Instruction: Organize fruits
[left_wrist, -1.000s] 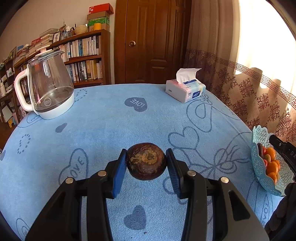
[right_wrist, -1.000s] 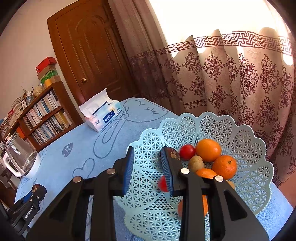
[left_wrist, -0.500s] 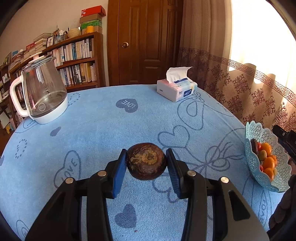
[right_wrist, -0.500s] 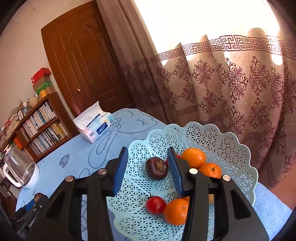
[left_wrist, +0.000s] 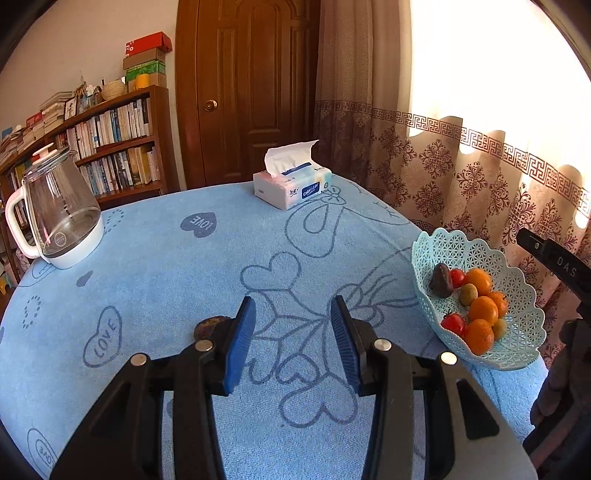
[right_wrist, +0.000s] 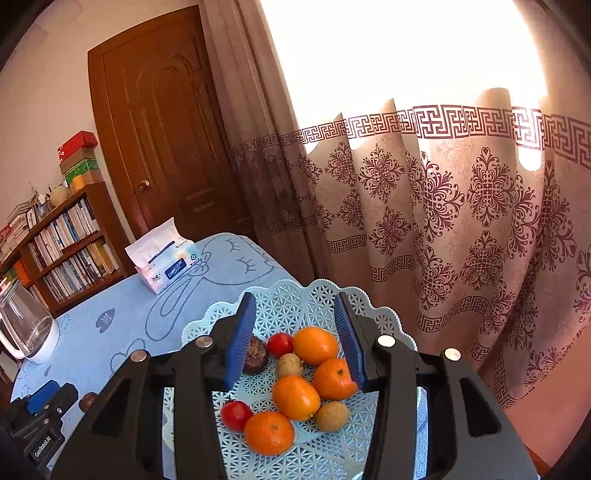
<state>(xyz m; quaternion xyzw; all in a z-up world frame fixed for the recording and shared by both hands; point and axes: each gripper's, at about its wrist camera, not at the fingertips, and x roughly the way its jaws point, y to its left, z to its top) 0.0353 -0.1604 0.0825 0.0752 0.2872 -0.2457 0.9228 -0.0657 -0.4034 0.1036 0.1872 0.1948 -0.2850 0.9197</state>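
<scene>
Left tongs (left_wrist: 291, 339) stand apart, empty; a dark fruit (left_wrist: 208, 328) lies on the counter (left_wrist: 166, 266) just left of them. Right tongs (right_wrist: 297, 338) gape, empty, above the basket (right_wrist: 288, 306) holding another dark fruit (right_wrist: 256, 353), oranges and tomatoes.

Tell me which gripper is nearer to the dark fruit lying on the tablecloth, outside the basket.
Left. The left gripper has the dark fruit just beside one of its jaws, on the cloth. The right gripper is over the basket, well away from it.
</scene>
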